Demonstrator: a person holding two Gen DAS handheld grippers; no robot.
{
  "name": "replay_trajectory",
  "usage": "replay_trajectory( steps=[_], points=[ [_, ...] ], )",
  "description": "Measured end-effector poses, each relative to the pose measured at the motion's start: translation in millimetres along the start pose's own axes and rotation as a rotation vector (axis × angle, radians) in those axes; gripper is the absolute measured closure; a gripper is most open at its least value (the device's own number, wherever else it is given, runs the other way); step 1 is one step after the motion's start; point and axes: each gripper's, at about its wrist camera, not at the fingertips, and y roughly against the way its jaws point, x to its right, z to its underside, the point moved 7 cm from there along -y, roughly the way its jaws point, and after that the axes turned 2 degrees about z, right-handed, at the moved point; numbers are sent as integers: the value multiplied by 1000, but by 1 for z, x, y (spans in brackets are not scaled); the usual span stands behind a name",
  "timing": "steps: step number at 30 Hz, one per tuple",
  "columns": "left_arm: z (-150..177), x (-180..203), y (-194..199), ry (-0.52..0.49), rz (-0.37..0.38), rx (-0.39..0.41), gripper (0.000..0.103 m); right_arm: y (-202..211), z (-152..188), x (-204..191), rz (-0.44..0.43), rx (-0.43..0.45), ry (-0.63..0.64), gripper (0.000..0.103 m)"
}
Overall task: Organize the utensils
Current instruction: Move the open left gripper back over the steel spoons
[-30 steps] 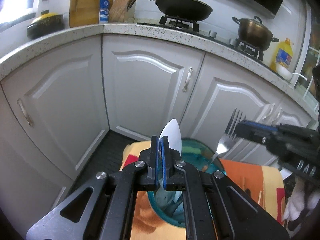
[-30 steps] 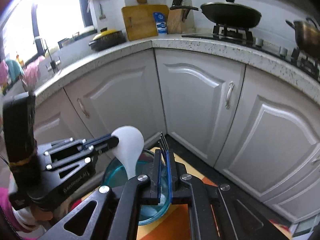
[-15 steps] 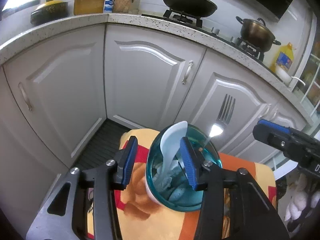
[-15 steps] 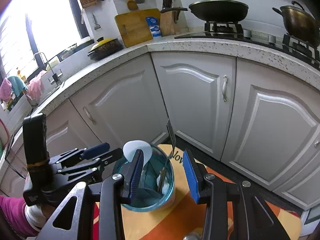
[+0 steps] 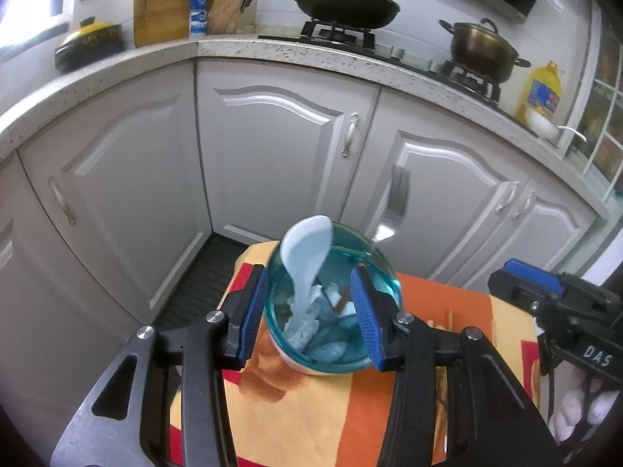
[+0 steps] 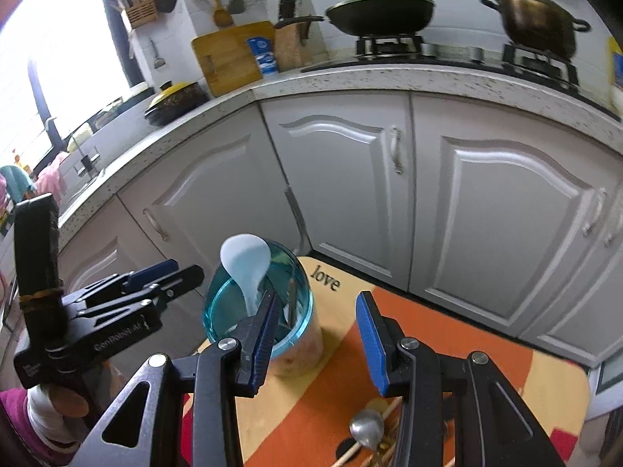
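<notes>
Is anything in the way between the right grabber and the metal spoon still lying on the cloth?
Nothing visible blocks it. The right gripper is open, and the metal spoon lies bare on the orange cloth, low between its fingers. Wooden chopsticks lie beside the spoon; the blue jar stands further back.

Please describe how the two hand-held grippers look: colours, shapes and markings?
Left hand-held gripper and right hand-held gripper: black metal linkages with triangular cut-outs, silver round bolts, ribbed blue pads. White lettering marks their bodies. A magenta sleeve with a white cuff shows beside the left one.

Both wrist cameras look down close on the blue cup (image 5: 331,303); both face the cabinets (image 6: 342,179).
</notes>
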Motion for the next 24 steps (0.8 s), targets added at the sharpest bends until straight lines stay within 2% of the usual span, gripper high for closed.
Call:
replay_trajectory(
  steps=[10, 11, 13, 24],
  points=[
    [11, 39, 19, -47, 55, -11, 59, 32, 36, 29, 51, -5, -72, 62],
    [14, 44, 20, -53, 62, -16, 57, 35, 39, 33, 56, -5, -82, 62],
    [20, 53, 20, -61, 89, -29, 43, 43, 49, 44, 72, -10, -105, 62],
    [60, 96, 14, -86, 194, -133, 43, 68, 111, 109, 165, -56, -218, 62]
  ],
)
